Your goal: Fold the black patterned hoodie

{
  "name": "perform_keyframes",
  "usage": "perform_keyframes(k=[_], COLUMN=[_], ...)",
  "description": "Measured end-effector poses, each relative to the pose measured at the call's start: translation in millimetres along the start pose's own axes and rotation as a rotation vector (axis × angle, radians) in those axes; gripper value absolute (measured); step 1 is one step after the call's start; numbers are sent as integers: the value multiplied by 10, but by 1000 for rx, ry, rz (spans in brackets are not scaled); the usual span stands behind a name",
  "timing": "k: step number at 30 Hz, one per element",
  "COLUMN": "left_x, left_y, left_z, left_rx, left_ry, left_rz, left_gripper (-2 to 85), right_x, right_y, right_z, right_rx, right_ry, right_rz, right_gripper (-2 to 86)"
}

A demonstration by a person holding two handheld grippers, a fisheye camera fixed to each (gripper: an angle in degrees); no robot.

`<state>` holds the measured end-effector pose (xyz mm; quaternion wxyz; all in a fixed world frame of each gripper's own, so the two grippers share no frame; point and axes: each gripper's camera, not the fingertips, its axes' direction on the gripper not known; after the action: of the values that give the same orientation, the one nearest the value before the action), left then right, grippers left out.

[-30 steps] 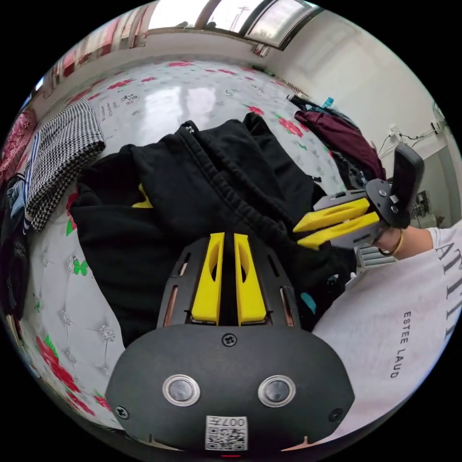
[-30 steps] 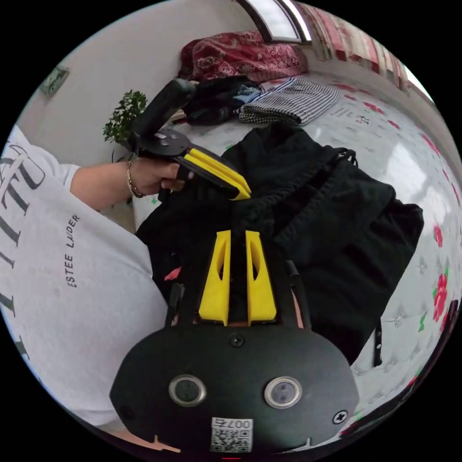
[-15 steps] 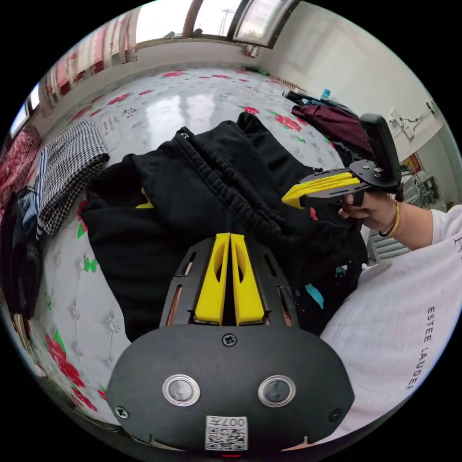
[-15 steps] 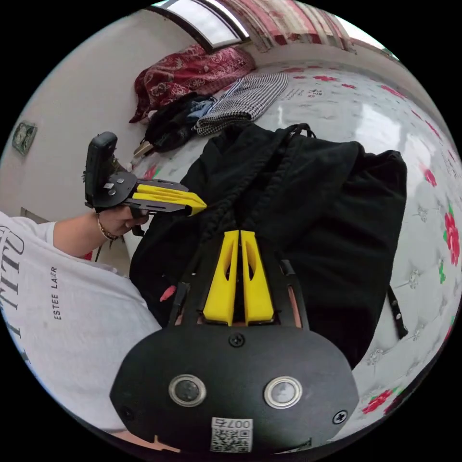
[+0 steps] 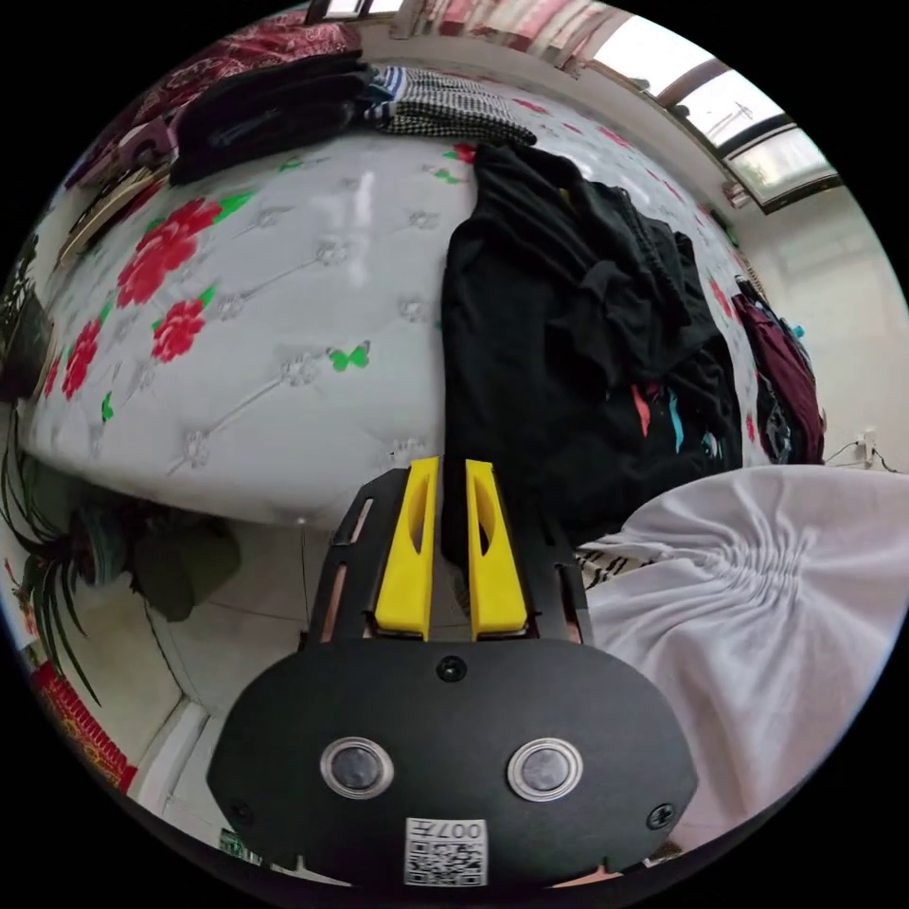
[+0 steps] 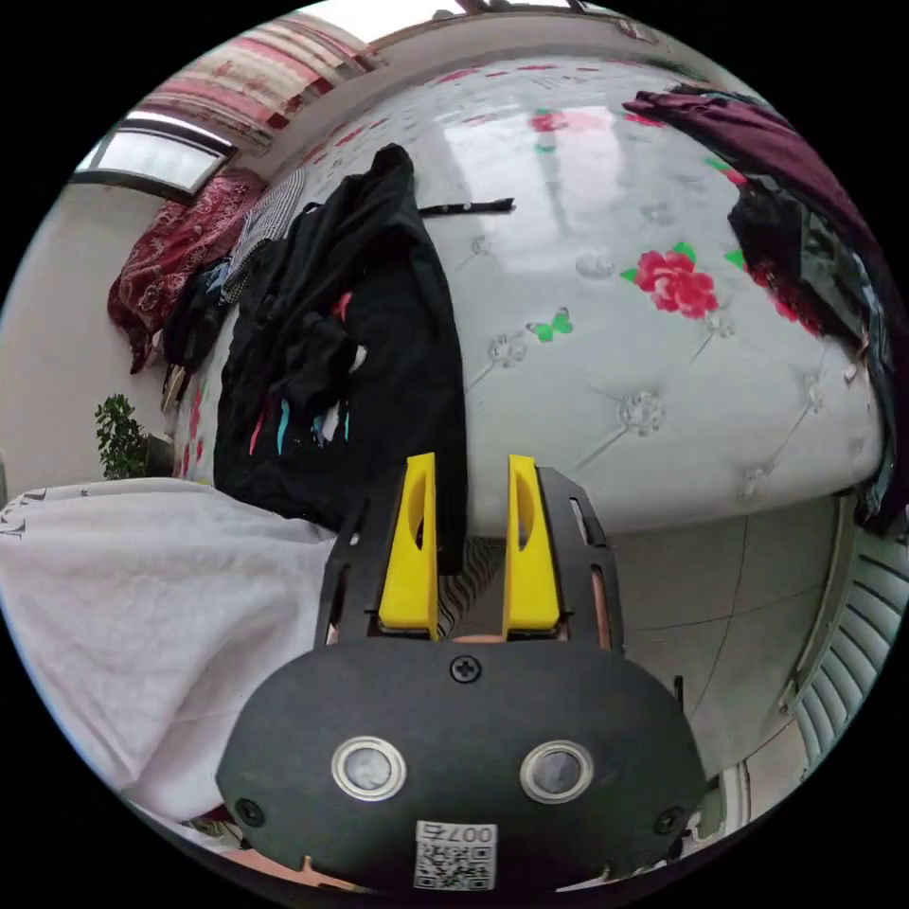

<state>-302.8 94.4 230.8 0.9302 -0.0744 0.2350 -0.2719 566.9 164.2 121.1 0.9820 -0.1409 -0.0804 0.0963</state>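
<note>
Both grippers hung off the bed's (image 5: 284, 312) near edge, the left gripper (image 5: 451, 473) with jaws slightly parted, the right gripper (image 6: 471, 473) spread wider, neither gripping. Bunched along that edge lay the hoodie (image 5: 559, 331); it probably wanted spreading flat first.

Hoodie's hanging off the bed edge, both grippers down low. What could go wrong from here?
1. The black hoodie lies bunched, with its hem draped over the edge of the floral mattress; a tug from below may drag it off onto the floor.
2. The right gripper has its jaws apart with the hem between them, apparently ungripped, so a pull now may miss the cloth.
3. The left gripper sits by the other hem corner; uneven grips could skew the spread.
</note>
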Motion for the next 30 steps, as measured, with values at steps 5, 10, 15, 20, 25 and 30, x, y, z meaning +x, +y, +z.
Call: perform_keyframes(k=[5, 10, 15, 20, 25, 30], left_x=[-26, -66, -119, -453, -588, -541], left_y=[218, 209, 274, 362, 351, 116], left_z=[191, 169, -90, -386, -601, -538], left_rx=[-136, -148, -117, -167, -173, -279], left_ry=[63, 94, 90, 131, 186, 234], left_rz=[30, 27, 35, 8, 68, 116], left_gripper=[91, 98, 99, 143, 161, 135], right_x=[224, 428, 662, 495, 500, 532], right_y=[145, 97, 90, 96, 53, 2], right_z=[334, 571, 580, 580, 648, 593], right_rx=[-116, -196, -234, -285, -344, -397], right_ry=[-97, -187, -349, -347, -282, -353], right_rz=[44, 78, 108, -32, -25, -41], right_gripper=[112, 109, 91, 86, 60, 9])
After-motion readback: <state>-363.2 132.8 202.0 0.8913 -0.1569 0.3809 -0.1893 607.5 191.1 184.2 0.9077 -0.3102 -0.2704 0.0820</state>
